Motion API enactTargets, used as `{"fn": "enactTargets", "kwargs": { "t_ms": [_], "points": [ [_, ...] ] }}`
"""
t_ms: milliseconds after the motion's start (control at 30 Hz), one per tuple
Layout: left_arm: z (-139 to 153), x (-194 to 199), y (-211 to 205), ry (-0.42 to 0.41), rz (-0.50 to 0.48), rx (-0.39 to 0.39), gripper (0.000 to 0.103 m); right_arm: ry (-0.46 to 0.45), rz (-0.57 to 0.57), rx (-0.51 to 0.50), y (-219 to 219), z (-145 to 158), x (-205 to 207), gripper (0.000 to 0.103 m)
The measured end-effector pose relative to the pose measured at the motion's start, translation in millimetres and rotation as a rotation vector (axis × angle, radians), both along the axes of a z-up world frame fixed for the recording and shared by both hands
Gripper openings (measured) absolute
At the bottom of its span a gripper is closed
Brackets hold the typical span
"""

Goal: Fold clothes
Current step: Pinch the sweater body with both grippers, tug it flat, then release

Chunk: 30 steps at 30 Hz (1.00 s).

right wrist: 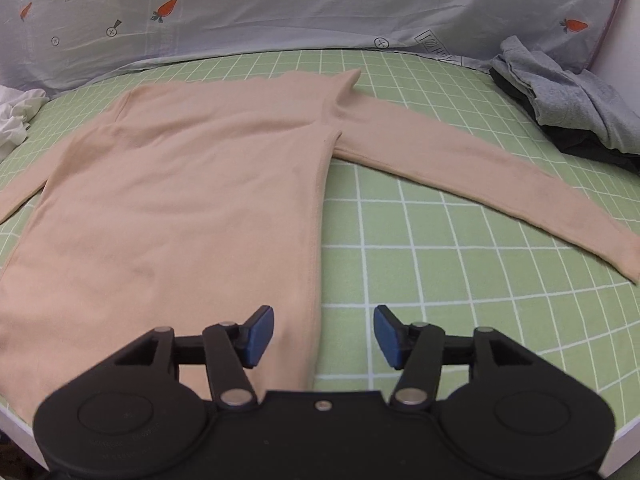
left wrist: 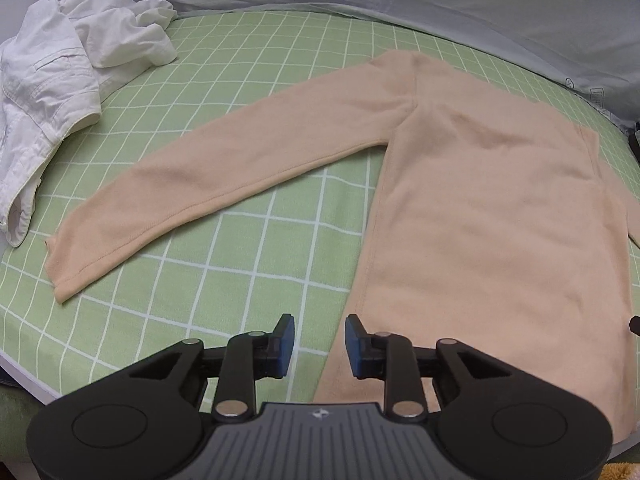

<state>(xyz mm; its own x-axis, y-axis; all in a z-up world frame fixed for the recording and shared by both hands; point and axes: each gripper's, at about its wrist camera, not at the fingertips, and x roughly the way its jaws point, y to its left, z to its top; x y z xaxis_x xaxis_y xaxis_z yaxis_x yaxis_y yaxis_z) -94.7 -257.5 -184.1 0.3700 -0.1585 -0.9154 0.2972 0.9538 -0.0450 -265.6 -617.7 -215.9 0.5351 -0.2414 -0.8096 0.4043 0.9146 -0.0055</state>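
A peach long-sleeved top [left wrist: 492, 208] lies flat on the green checked bed cover [left wrist: 248, 256], its hem nearest me and both sleeves spread out to the sides. In the left wrist view my left gripper [left wrist: 320, 344] hovers over the hem's left corner, jaws a little apart, nothing between the blue pads [left wrist: 285, 344]. In the right wrist view the same top [right wrist: 180, 208] fills the left half, its right sleeve [right wrist: 500, 184] stretching right. My right gripper [right wrist: 324, 336] stands open above the top's right side seam near the hem, holding nothing.
A crumpled white garment [left wrist: 52, 92] lies at the far left of the bed. A grey and black pile of clothes [right wrist: 572, 108] sits at the far right. A pale printed sheet [right wrist: 300, 4] rises behind. The bed's near edge [right wrist: 624, 436] runs just under the grippers.
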Motion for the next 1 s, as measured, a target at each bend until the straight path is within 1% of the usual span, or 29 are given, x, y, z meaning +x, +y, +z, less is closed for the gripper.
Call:
{"fn": "enactTargets", "kwargs": {
  "t_ms": [67, 200, 233, 300, 400, 433, 500, 567, 633, 700, 733, 767, 800, 833, 867, 900, 933, 967, 1000],
  "points": [
    [2, 19, -9, -0.021, 0.003, -0.005, 0.030, -0.022, -0.016, -0.011, -12, 2, 15, 0.059],
    [2, 63, -35, -0.060, -0.010, -0.006, 0.032, -0.073, -0.040, -0.035, -40, 7, 62, 0.059],
    [2, 74, -43, -0.066, -0.016, -0.010, 0.033, -0.085, -0.044, -0.040, -48, 8, 77, 0.059],
    [0, 102, -61, -0.080, -0.032, -0.019, 0.041, -0.109, -0.046, -0.049, -65, 10, 112, 0.059],
    [-3, 142, -94, -0.101, -0.067, -0.022, 0.047, -0.123, -0.028, -0.056, -86, 8, 163, 0.059],
    [-5, 156, -107, -0.106, -0.079, -0.020, 0.049, -0.122, -0.016, -0.058, -94, 6, 181, 0.059],
    [-10, 186, -132, -0.127, -0.111, -0.022, 0.057, -0.117, 0.014, -0.056, -107, 1, 211, 0.059],
    [-19, 212, -153, -0.130, -0.149, -0.018, 0.059, -0.110, 0.069, -0.053, -118, -8, 244, 0.059],
    [-28, 235, -173, -0.130, -0.191, -0.006, 0.059, -0.096, 0.137, -0.055, -123, -15, 265, 0.063],
    [-35, 249, -187, -0.127, -0.240, -0.003, 0.059, -0.082, 0.204, -0.054, -129, -23, 285, 0.063],
    [-39, 253, -193, -0.122, -0.260, -0.004, 0.059, -0.075, 0.227, -0.039, -131, -25, 289, 0.063],
    [-43, 258, -198, -0.116, -0.279, -0.004, 0.058, -0.069, 0.248, -0.023, -134, -28, 293, 0.058],
    [-47, 262, -203, -0.111, -0.298, -0.005, 0.058, -0.071, 0.259, -0.005, -135, -29, 294, 0.051],
    [-53, 264, -207, -0.098, -0.305, -0.004, 0.058, -0.073, 0.270, 0.012, -137, -30, 296, 0.048],
    [-54, 264, -207, -0.100, -0.301, -0.019, 0.054, -0.076, 0.277, 0.028, -139, -31, 297, 0.040],
    [-54, 263, -207, -0.104, -0.296, -0.035, 0.031, -0.085, 0.264, 0.033, -140, -31, 296, 0.019],
    [-54, 263, -208, -0.109, -0.284, -0.037, 0.017, -0.096, 0.251, 0.040, -142, -30, 295, 0.006],
    [-54, 263, -209, -0.113, -0.270, -0.037, 0.010, -0.109, 0.233, 0.058, -145, -30, 295, 0.001],
    [-54, 262, -209, -0.117, -0.257, -0.038, 0.010, -0.121, 0.216, 0.075, -148, -30, 296, 0.001]
  ]
}}
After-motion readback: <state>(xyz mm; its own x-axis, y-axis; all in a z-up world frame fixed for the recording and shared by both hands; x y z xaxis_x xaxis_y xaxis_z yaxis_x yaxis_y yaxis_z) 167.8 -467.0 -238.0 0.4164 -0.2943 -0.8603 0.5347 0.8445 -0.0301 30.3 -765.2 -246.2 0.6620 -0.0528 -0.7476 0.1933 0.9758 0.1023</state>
